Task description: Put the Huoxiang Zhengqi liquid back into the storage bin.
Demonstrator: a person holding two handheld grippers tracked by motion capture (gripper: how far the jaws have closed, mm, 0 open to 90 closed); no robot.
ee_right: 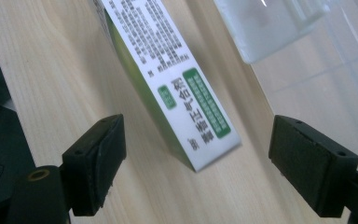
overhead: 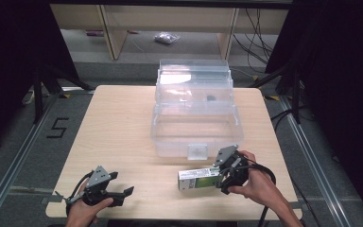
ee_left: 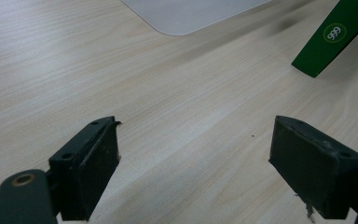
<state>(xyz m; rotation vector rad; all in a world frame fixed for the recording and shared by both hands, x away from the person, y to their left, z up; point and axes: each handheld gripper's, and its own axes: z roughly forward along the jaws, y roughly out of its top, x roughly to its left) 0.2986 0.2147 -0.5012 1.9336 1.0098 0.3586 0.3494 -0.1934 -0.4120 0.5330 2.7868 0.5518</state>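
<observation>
A long green and white carton [overhead: 197, 179] lies on the wooden table [overhead: 118, 127] just in front of a clear plastic bin [overhead: 163, 135]. My right gripper [overhead: 221, 180] is at the carton's right end. In the right gripper view the carton [ee_right: 177, 79] reaches between the jaws, and my right gripper [ee_right: 196, 172] is open, with both pads clear of it. My left gripper [overhead: 122, 183] rests near the table's front left edge. It is open over bare wood [ee_left: 193, 163]. A green corner of the carton [ee_left: 328, 39] shows at that view's top right.
The bin's clear lid [overhead: 194, 78] stands raised behind it, and a white latch [overhead: 197, 151] faces me. Beyond the table are wooden shelf legs [overhead: 113, 35], a plastic bag [overhead: 166, 38] on the floor, cables [overhead: 257, 42] and a "5" marking [overhead: 56, 127].
</observation>
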